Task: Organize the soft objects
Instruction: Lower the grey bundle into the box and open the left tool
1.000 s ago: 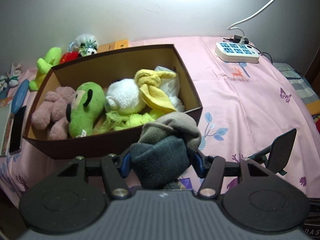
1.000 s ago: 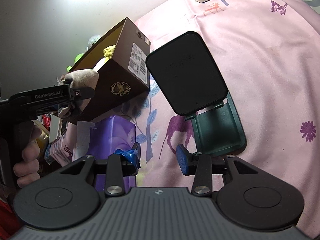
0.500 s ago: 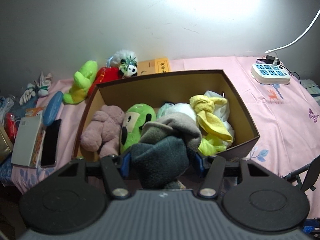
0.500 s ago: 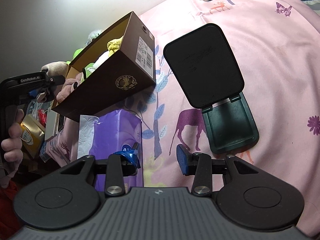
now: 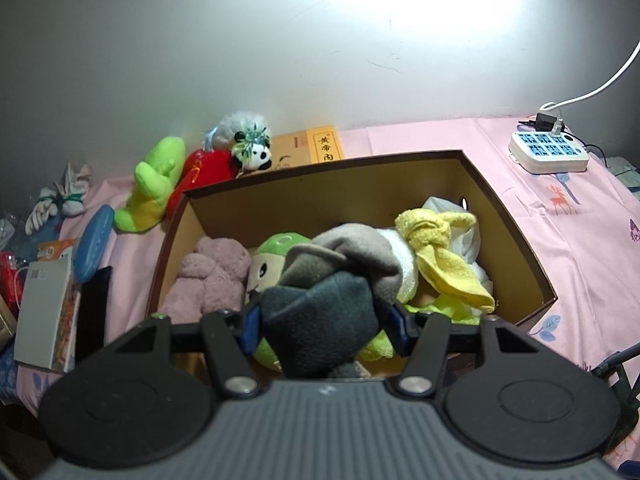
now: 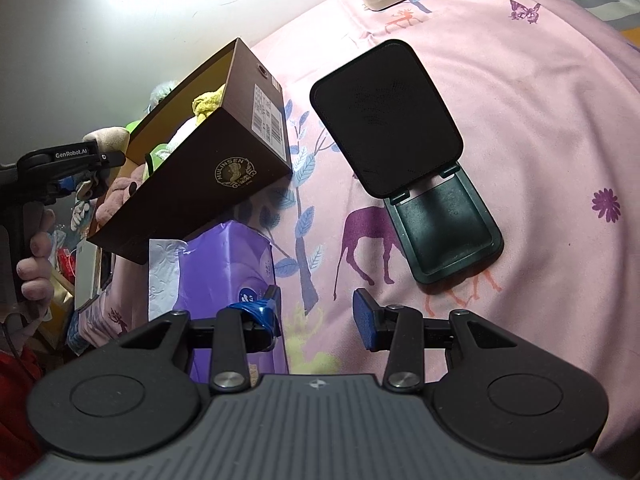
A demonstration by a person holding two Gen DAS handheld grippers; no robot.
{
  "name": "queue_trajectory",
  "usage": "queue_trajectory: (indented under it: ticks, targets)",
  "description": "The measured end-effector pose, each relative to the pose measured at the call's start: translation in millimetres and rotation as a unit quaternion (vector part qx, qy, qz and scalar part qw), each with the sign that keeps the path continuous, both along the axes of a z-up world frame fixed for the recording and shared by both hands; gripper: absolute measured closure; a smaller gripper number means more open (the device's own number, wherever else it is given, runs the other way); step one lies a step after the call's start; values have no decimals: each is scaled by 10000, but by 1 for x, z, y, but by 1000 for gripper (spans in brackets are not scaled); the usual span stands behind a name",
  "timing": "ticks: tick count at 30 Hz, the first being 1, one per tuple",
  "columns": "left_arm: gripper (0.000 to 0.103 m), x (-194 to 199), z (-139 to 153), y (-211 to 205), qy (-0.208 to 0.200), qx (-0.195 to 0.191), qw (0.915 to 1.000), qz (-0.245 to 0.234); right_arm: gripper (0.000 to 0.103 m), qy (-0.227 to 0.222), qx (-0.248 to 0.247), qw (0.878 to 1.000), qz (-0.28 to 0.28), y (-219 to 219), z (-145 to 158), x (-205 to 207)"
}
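Note:
My left gripper (image 5: 322,322) is shut on a knotted grey cloth bundle (image 5: 328,300), held over the near edge of the brown cardboard box (image 5: 516,248). Inside the box lie a pink plush (image 5: 212,276), a green plush (image 5: 276,256), a white plush and a knotted yellow cloth (image 5: 440,252). In the right wrist view the box (image 6: 224,172) sits at the left, and the left gripper (image 6: 92,172) with a hand on its handle hovers at the box's left end. My right gripper (image 6: 316,316) is open and holds nothing, above the pink sheet.
Behind the box lie a lime-green plush (image 5: 154,184), a red plush with a panda (image 5: 224,156) and a yellow box (image 5: 316,146). A power strip (image 5: 550,152) is at the back right. A dark folding stand (image 6: 404,152) and a purple tissue pack (image 6: 228,276) lie near my right gripper.
My left gripper has carried the grey bundle leftward from beyond the box's right front corner to over its middle. In the right wrist view the scene has shifted slightly; the gripper stays open.

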State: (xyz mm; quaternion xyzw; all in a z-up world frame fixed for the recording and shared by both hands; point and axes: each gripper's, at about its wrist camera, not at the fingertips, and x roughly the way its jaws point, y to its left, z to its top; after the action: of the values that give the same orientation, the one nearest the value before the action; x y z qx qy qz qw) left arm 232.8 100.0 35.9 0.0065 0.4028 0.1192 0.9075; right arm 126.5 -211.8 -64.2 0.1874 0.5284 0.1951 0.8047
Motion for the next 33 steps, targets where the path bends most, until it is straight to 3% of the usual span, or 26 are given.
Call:
queue_trajectory:
  ticks: [5, 14, 17, 22, 33]
  targets:
    - [43, 16, -16, 10, 31, -261, 9996, -80, 79, -5, -36, 9997, -233, 0, -1, -6]
    - [41, 37, -54, 27, 430, -759, 9960, -191, 79, 48, -98, 9987, -493, 2, -4, -11]
    - [30, 40, -58, 28, 488, -763, 9958, -165, 79, 75, -127, 9986, -514, 5, -4, -11]
    - [25, 37, -55, 28, 445, -696, 9965, -127, 79, 79, -172, 9986, -490, 8, -3, -9]
    - [22, 0, -15, 21, 24, -370, 9993, -8, 79, -192, -289, 9992, -201, 31, 7, -4]
